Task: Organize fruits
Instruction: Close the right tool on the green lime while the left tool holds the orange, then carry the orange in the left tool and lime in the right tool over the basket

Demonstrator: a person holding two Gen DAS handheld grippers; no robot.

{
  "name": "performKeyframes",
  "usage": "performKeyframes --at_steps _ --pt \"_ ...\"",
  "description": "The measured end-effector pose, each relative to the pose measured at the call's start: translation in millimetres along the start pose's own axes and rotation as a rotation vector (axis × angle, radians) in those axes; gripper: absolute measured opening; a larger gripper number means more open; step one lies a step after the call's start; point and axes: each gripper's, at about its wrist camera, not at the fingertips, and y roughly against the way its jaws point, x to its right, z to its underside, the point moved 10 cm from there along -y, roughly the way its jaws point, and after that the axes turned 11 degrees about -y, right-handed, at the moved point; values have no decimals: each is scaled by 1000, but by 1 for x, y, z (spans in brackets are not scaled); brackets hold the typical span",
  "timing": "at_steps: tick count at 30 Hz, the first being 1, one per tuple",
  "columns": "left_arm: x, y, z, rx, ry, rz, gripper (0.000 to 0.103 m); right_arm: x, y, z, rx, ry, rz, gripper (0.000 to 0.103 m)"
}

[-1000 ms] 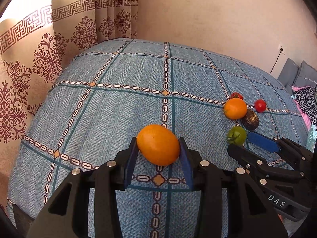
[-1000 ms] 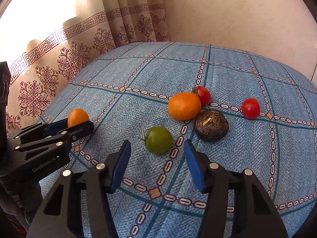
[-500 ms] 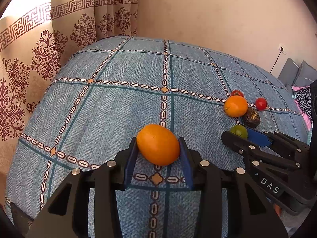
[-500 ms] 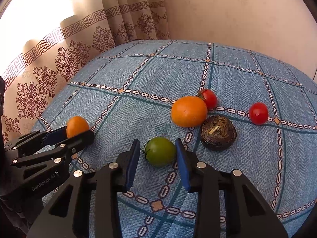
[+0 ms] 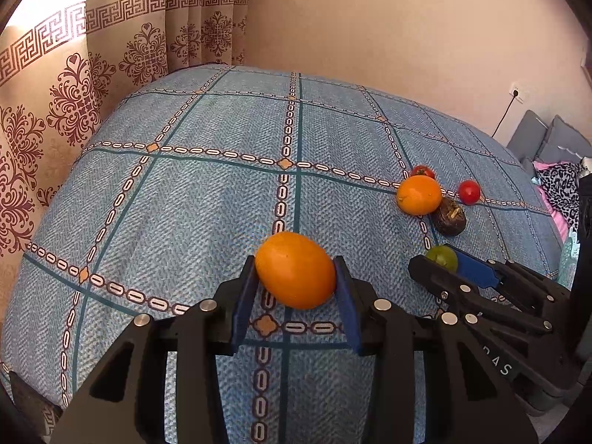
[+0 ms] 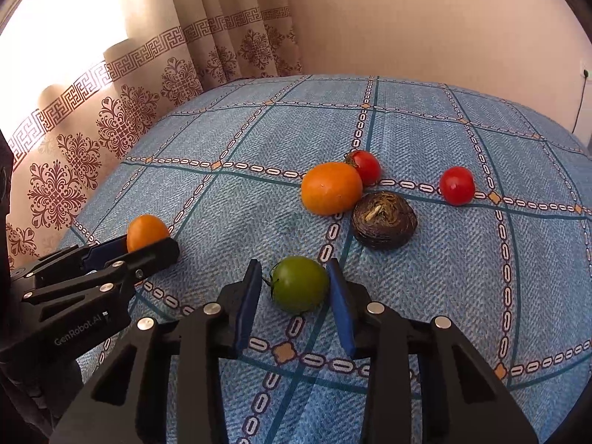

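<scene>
Left gripper [image 5: 296,281]: an oval orange fruit [image 5: 295,275] is pinched between its two blue-padded fingers, both pads pressed against the fruit's sides. The fruit is held just above the blue patterned cloth [image 5: 207,203], over a crossing of the chain-patterned lines.

Right gripper [image 6: 294,285]: its fingers are set on either side of the green tomato [image 6: 299,283]. The right pad is seen touching the tomato; a thin gap seems to remain at the left pad beside the stalk, so a full grip cannot be confirmed from this view. From the left wrist view only a sliver of the green tomato is seen between the black fingers.

Green tomato: it is resting on the cloth, in front of the other fruit and apart from them.

Round orange [image 6: 331,188]: it lies on the cloth beyond the green tomato, touching a red tomato [image 6: 365,166] behind it.

Dark brown fruit [image 6: 384,219]: a wrinkled, round piece with a dry stem scar on top, placed just beside the round orange on its right and nearer side.

Second red tomato [image 6: 457,185]: it lies alone to the right, on a chain-patterned line, apart from the cluster.

Surroundings: a beige curtain [image 6: 122,111] with dark red ornaments is hung along the left side of the cloth; a plain wall [image 5: 388,29] is seen behind.
</scene>
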Motion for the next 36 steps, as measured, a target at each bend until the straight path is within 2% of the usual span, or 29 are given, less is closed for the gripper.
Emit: performKeyframes --at_steps 4,17,21,29,36 --pt "5 1 1 -1 3 28 42 10 5 3 12 -50 16 36" --pt "12 -4 4 0 -45 -5 42 37 22 6 81 -186 54 36" --pt "15 -2 4 7 -69 -24 42 39 26 5 104 -193 58 36" --pt "20 2 2 16 -85 -12 42 38 28 5 111 -202 48 36" --pt "18 20 -4 58 -98 -58 42 40 40 12 122 -199 33 36"
